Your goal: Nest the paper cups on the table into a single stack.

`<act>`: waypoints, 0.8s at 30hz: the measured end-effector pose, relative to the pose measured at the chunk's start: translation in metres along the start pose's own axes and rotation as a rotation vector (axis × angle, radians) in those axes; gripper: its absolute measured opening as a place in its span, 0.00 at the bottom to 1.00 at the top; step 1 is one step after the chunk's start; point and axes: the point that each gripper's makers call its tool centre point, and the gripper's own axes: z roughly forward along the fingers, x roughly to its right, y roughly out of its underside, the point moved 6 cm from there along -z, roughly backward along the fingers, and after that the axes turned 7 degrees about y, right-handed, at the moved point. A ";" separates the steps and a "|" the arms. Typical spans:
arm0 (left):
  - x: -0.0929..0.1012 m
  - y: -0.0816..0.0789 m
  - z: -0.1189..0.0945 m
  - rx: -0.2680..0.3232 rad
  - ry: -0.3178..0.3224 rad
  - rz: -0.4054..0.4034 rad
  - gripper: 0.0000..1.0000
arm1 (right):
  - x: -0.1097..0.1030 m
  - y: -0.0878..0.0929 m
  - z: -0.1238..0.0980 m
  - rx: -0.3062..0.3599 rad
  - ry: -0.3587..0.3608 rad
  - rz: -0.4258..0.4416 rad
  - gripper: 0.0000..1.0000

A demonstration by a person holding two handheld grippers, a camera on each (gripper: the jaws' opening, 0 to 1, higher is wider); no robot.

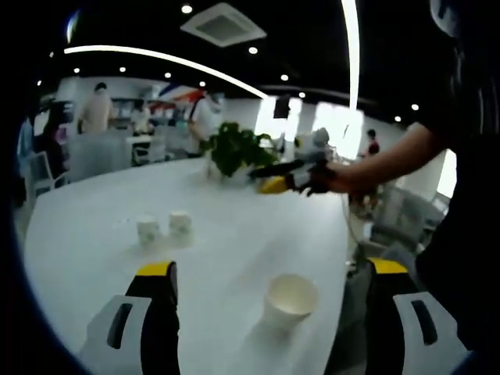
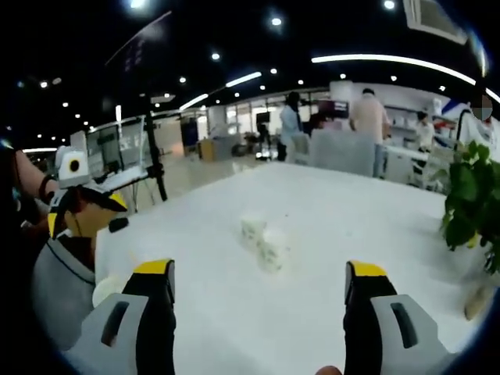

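Two small paper cups [image 1: 164,229] stand upside down side by side on the white table [image 1: 234,234]; the same pair of cups [image 2: 264,242] sits mid-table in the right gripper view. A third cup [image 1: 291,298] stands upright, mouth up, near the table's edge. It sits between my left gripper's [image 1: 272,275] yellow-tipped jaws, which are wide apart and hold nothing. My right gripper [image 2: 259,275] is open over bare table, short of the pair. In the left gripper view a person's hand holds the right gripper [image 1: 285,176] raised above the far side of the table.
A potted green plant [image 1: 234,148] stands at the table's far end, also the plant [image 2: 471,205] at the right edge. Chairs, desks and several people fill the office behind. The table edge [image 1: 348,258] runs close beside the upright cup.
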 end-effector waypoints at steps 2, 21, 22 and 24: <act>-0.001 0.000 0.001 0.001 0.001 0.000 1.00 | -0.001 0.000 0.005 -0.004 -0.007 -0.001 0.87; -0.004 0.000 0.013 -0.006 0.025 -0.009 1.00 | 0.004 -0.008 0.050 -0.030 -0.070 -0.033 0.84; -0.005 -0.001 0.013 -0.005 0.023 -0.006 1.00 | 0.005 -0.009 0.051 -0.033 -0.072 -0.036 0.84; -0.006 -0.001 0.013 -0.003 0.020 -0.009 1.00 | 0.006 -0.009 0.056 -0.036 -0.077 -0.045 0.84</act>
